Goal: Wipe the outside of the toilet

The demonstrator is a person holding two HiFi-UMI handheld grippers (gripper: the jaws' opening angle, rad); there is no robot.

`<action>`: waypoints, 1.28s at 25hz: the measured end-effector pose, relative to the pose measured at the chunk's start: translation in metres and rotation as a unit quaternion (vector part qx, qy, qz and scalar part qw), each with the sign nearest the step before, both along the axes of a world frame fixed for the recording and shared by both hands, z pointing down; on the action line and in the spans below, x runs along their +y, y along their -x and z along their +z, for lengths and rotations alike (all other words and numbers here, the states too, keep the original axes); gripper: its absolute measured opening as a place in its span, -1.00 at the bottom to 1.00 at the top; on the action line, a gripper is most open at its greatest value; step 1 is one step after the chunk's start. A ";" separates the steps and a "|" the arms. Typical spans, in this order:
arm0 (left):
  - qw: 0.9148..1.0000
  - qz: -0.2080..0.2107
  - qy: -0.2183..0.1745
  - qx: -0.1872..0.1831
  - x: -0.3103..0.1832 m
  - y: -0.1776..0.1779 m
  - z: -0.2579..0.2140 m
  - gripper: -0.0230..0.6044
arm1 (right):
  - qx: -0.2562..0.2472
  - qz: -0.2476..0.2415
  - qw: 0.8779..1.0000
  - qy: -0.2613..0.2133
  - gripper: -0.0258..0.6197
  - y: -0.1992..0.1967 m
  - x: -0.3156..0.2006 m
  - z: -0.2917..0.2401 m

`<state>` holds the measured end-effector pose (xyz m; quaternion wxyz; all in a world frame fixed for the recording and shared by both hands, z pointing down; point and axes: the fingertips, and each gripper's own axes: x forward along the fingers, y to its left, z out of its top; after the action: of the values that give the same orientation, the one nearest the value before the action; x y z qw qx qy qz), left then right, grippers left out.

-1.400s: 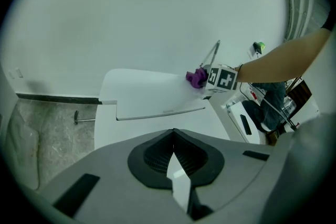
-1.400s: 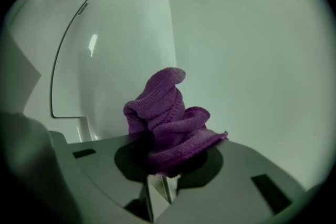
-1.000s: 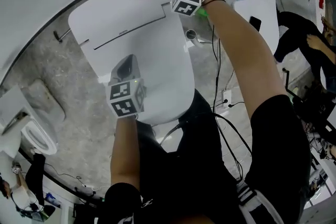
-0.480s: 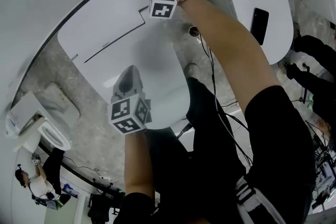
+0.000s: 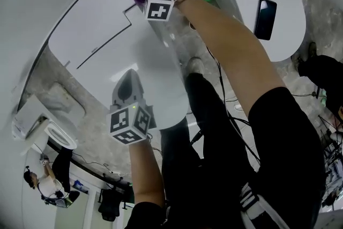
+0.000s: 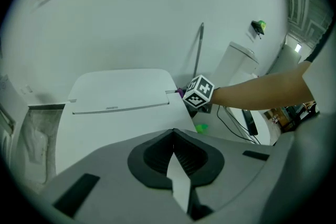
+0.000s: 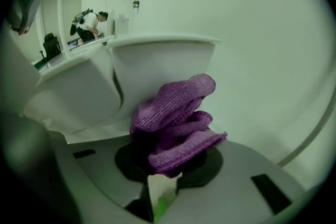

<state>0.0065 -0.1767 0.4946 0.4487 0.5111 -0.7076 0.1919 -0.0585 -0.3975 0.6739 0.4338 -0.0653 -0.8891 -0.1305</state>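
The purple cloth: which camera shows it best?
The right gripper view. The purple cloth sits bunched at its middle, clamped in the jaws of the right gripper, knit plain to see. The head view shows only a small purple bit at a corner of the toilet; the left gripper view shows a sliver behind the marker cube.

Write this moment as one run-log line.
right tool: shut on purple cloth, by toilet rear | left tool: shut, empty, above toilet lid

Head view overhead, gripper views near toilet (image 5: 96, 24)
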 end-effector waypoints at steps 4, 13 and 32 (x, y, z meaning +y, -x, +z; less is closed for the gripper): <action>1.000 0.013 -0.001 -0.002 -0.001 -0.008 -0.001 -0.90 | 0.009 -0.019 0.999 0.035 -0.67 -0.020 0.020 0.014; 0.999 0.034 0.004 0.007 0.000 -0.032 0.014 -0.90 | 0.028 -0.058 0.995 0.080 -0.67 -0.063 0.076 0.036; 0.992 0.123 0.023 0.016 0.048 -0.082 0.048 -0.90 | 0.042 -0.029 0.992 0.116 -0.67 -0.157 0.178 0.043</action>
<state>0.0881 -0.1292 0.5430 0.4447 0.5871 -0.6273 0.2532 0.0985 -0.2196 0.7168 0.4565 -0.1461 -0.8769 -0.0362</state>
